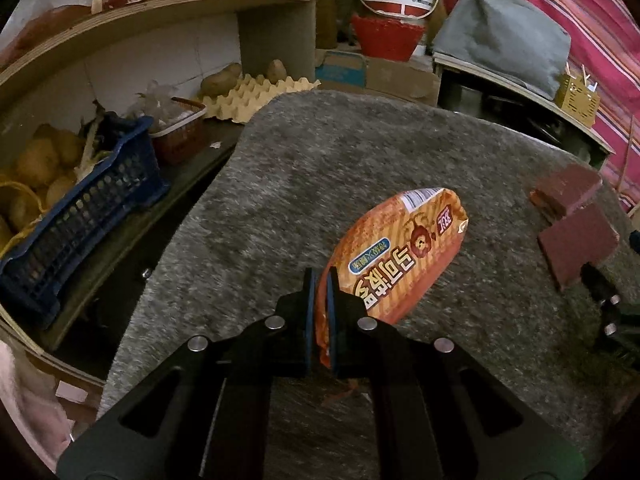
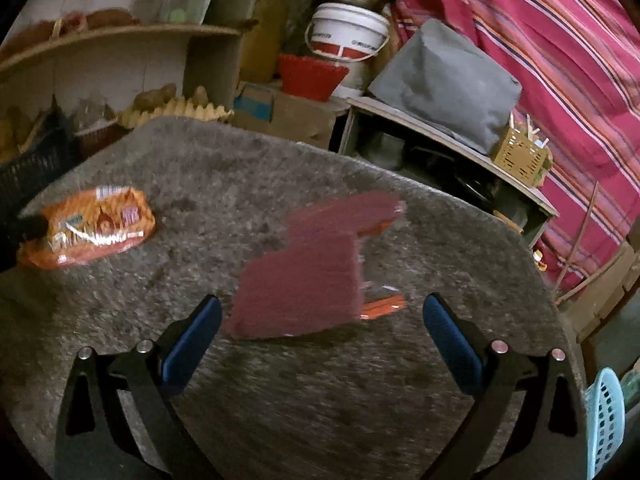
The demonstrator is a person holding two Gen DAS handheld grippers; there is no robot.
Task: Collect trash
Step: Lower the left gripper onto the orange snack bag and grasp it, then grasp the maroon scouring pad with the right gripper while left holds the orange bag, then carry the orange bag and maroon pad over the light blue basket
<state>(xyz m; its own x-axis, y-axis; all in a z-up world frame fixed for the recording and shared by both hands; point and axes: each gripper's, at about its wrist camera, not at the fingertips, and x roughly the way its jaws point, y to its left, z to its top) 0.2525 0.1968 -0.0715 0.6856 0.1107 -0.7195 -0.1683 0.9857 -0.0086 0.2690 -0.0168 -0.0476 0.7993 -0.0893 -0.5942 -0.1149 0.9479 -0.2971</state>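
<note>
An orange snack bag [image 1: 400, 248] lies over the grey felt-covered table [image 1: 320, 152], and my left gripper [image 1: 320, 278] is shut on its near edge. The same bag [image 2: 96, 228] shows at the left of the right wrist view. A flattened maroon carton [image 2: 304, 280] with an orange edge rests on the felt mid-table; it also appears at the right as the carton [image 1: 572, 220]. My right gripper [image 2: 322, 302] stands wide open just short of the carton, its blue pads [image 2: 192, 340] to either side and touching nothing.
A blue crate [image 1: 80, 224] of potatoes, a small brown basket [image 1: 180, 136] and an egg tray [image 1: 248, 96] sit on shelves to the left. Behind the table are a red basket [image 2: 312, 76], a white bucket [image 2: 348, 32], a grey cushion [image 2: 444, 84] and striped cloth. A light blue basket [image 2: 604, 424] sits at the lower right.
</note>
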